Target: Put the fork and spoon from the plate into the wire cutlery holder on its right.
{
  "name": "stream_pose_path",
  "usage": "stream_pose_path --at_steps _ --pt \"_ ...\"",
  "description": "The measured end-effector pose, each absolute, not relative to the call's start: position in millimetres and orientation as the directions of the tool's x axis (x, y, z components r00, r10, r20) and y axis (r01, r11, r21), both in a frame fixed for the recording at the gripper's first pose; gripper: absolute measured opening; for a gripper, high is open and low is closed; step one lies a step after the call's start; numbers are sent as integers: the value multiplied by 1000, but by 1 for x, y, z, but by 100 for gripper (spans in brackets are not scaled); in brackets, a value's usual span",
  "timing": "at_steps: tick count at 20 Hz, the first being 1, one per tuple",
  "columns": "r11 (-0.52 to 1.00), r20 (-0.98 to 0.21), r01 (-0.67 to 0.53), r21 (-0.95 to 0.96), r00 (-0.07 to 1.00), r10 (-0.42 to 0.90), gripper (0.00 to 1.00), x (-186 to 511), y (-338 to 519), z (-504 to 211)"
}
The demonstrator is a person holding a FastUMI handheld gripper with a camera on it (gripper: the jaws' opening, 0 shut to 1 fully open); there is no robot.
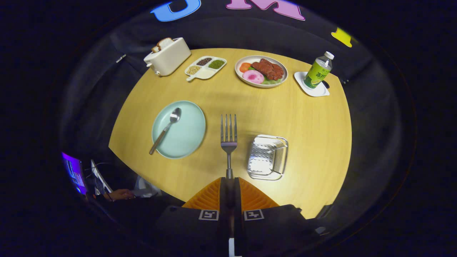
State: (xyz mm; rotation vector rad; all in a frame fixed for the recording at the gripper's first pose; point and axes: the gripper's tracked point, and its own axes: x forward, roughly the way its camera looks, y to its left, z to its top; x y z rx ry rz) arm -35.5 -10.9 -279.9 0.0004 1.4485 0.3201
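Gripper view, looking down on a round wooden table. My gripper is clenched on the fork: both orange fingers are pressed together on the lower end of its handle, with no gap between them. The fork stands out ahead of the fingers, tines pointing away from me, raised above the tabletop between the plate and the holder.

The pale green plate lies ahead and to the left of the fingers. The spoon rests on it, bowl toward the far side, handle running back toward me and reaching over the near rim of the plate.

The wire cutlery holder sits on the table just to the right of the fork and ahead of my right finger. I can see its perforated metal wall and wire frame; nothing is visible inside it from this angle.

Along the far side of the table, well beyond the fork, from left to right: a white toaster with bread in its slot, a divided dish holding grains and beans, a plate of food, and a bottle with a green label standing on a white coaster.

Off the table's near left edge, a person's hand rests beside a lit screen.
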Motion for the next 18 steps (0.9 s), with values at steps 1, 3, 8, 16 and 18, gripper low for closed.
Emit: stream_pose_path --at_steps 1,3,8,16,18 --pt "956 -977 -221 195 36 208 11 -42 -21 -283" --pt "949 -978 -239 207 -42 203 11 -47 -36 -284" --pt "944 -963 -280 175 -246 106 11 -48 -62 -302" --pt "943 -915 -306 129 -403 -6 12 -40 -61 -328" --pt "949 -917 -291 124 -400 -3 14 -36 -58 -330"
